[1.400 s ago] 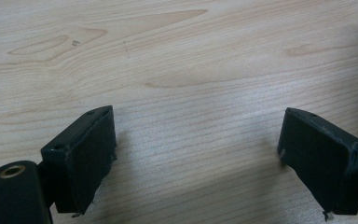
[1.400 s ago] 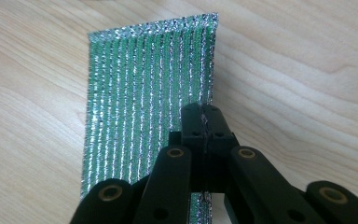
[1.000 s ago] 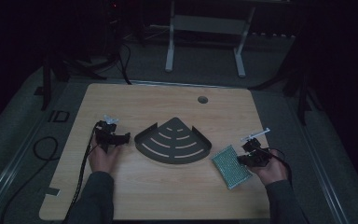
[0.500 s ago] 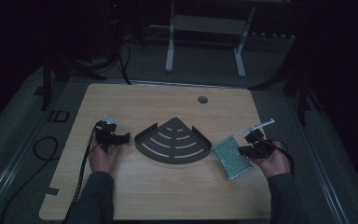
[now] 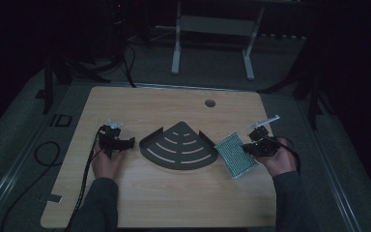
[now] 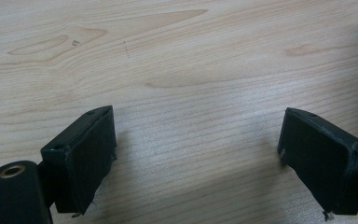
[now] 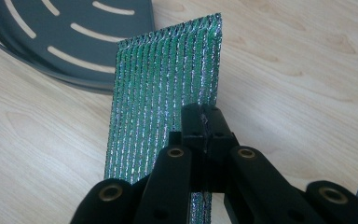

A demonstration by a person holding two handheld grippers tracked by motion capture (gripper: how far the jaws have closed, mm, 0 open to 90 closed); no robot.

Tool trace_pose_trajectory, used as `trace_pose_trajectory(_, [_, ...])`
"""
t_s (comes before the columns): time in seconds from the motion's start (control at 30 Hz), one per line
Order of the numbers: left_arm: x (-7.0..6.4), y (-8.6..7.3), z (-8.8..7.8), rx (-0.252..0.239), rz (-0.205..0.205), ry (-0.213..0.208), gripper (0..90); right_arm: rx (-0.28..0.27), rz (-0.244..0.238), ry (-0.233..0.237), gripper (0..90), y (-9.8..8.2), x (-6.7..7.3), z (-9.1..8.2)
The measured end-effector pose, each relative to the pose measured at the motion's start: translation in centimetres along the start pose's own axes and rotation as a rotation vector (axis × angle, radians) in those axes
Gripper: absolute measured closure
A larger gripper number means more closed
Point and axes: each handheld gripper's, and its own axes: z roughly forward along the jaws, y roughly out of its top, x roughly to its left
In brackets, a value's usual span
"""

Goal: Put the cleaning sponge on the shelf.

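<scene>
- Right tongs (image 7: pixel 204 122): jaws pressed together on one edge of a green rectangular mesh pad with silvery threads (image 7: pixel 168 88); no gap visible between the jaws.
- In the right gripper view the green pad stands up out of the jaws, its far corner over the rim of the dark grey fan-shaped slotted metal tray (image 7: pixel 74 32).
- High view: green pad (image 5: pixel 235 154) sits just right of the fan-shaped tray (image 5: pixel 178 146), near edge touching or overlapping the tray's right corner; cannot tell which. Whether the pad's far end rests on the table or is lifted is unclear from above.
- Left tongs (image 6: pixel 196 154): jaws spread wide, nothing between them, bare light wood table (image 6: pixel 191 70) under them. Cannot tell if the jaw tips touch the wood.
- Left gripper view: dark sliver at the right edge, cut off, too little to identify.
- High view: left tongs (image 5: pixel 125 143) just left of the tray, pointed toward it, apart from it.
- Left hand (image 5: pixel 107 162) wraps the gripper from behind, forearm coming in from the bottom, left of the tray.
- Right hand (image 5: pixel 281 157) holds its gripper right of the tray, jaws aimed left toward the tray; dark sleeve below it.
- Room beyond the table is dark, details hard to make out.
</scene>
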Motion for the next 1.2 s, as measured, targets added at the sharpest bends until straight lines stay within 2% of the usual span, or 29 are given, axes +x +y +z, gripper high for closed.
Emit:
trace_pose_trajectory(0.43, [0.0, 0.0, 0.0, 0.000, -0.001, 0.000, 12.0, -0.026, -0.042, 0.009, 89.7, 2.7, 1.1, 0.1])
trace_pose_trajectory(0.57, [0.0, 0.0, 0.0, 0.000, 0.000, 0.000, 11.9, -0.019, -0.049, 0.020, 89.6, 3.3, 1.2, 0.3])
trace_pose_trajectory(1.2, [0.0, 0.0, 0.0, 0.001, -0.001, 0.000, 12.0, -0.027, -0.081, 0.022, 89.6, 6.2, 2.1, 1.1])
